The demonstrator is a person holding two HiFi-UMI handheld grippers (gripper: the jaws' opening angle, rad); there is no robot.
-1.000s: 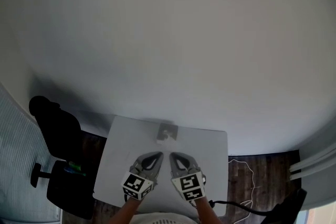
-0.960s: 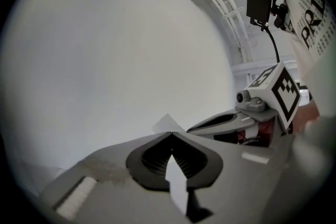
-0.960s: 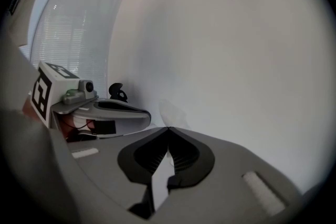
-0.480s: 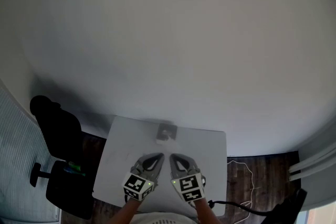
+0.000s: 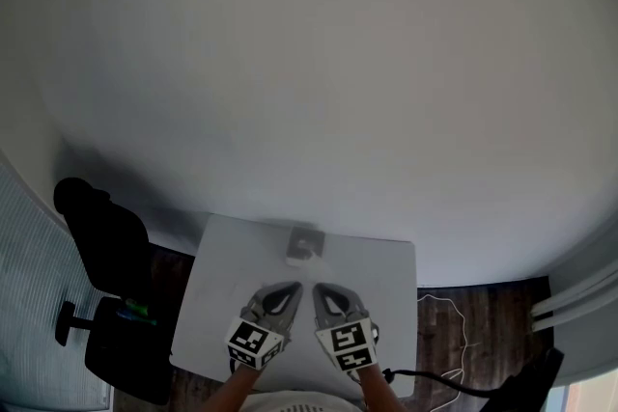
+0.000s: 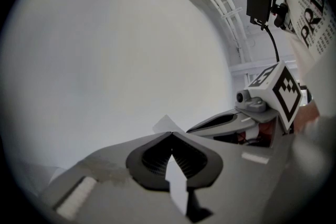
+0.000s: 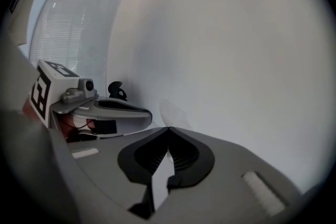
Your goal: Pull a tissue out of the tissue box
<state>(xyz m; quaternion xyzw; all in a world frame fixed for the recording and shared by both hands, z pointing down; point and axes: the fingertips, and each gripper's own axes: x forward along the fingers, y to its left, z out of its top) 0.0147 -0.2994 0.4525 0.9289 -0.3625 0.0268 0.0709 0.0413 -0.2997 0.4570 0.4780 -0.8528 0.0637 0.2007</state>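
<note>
Near the far edge of the counter (image 5: 386,265) sits the tissue box (image 5: 305,246), a tissue (image 6: 167,124) poking up. By the near edge, the left tongs (image 5: 293,286) and the right tongs (image 5: 319,287) are closed tight, holding nothing.

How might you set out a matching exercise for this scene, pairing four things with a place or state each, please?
Things:
1. tissue box
2. office chair
3. left gripper
4. cable

Places or states:
A. stands left of the table
B. jaws shut, holding nothing
C. lies right of the table
D. sits at the table's far edge

Pairs: 1-D, 2-A, 3-B, 4-C
</note>
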